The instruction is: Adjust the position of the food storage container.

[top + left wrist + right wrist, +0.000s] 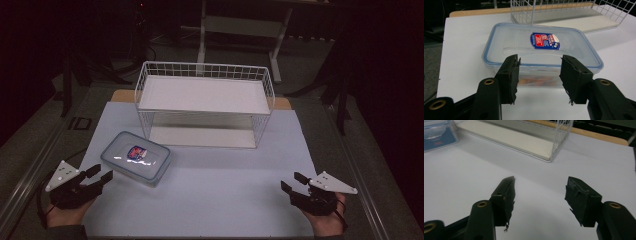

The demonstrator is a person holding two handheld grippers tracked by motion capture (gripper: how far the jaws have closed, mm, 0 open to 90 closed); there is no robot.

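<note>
A clear plastic lunch box (pixel 136 157) with a blue-rimmed lid and a red and blue label lies on the white table cover, left of centre. In the left gripper view the box (pixel 541 50) sits just beyond my black jaws. My left gripper (pixel 99 174) is open near the table's front left, pointing at the box's near edge with nothing between its pads. At the front right my right gripper (pixel 293 182) is open over bare cover, and its jaws (pixel 540 195) hold nothing. A corner of the box (pixel 437 132) appears at the upper left of the right gripper view.
A white wire two-level rack (pixel 205 102) stands at the back centre of the cover, its lower shelf (pixel 511 138) open toward me. The white cover (pixel 220 190) ends near the front edge; dark floor and a table frame (pixel 240 30) lie beyond.
</note>
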